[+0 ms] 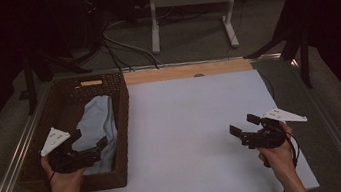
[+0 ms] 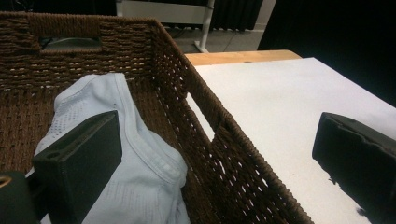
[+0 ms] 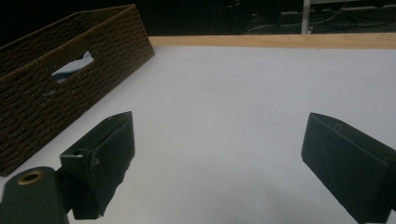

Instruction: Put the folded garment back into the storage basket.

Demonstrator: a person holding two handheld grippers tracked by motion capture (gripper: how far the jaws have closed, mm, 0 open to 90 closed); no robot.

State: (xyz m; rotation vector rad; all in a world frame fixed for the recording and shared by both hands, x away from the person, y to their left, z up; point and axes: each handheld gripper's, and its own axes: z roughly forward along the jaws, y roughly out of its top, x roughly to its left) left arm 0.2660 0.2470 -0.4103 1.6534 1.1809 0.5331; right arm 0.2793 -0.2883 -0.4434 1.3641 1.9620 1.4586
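Note:
A dark woven basket [image 1: 124, 113] [image 2: 219, 158] [image 3: 42, 98] stands at the table's left side. Inside it lies a pale blue garment [image 1: 97, 120] [image 2: 144, 182], which also shows through the basket's handle hole [image 3: 71, 68]. My left gripper [image 1: 89, 140] [image 2: 217, 126] hovers open over the basket's near part, with one jaw in front of the garment and nothing gripped. My right gripper [image 1: 244, 124] [image 3: 219, 126] is open low over the white board [image 1: 187, 124] [image 3: 224, 93] at the right, nothing between its jaws.
The white board covers most of the table, and a wooden strip [image 1: 185, 71] runs along its far edge. Metal rails border the table left and right. Beyond the table stand a white frame [image 1: 190, 2], cables and dark stands on the floor.

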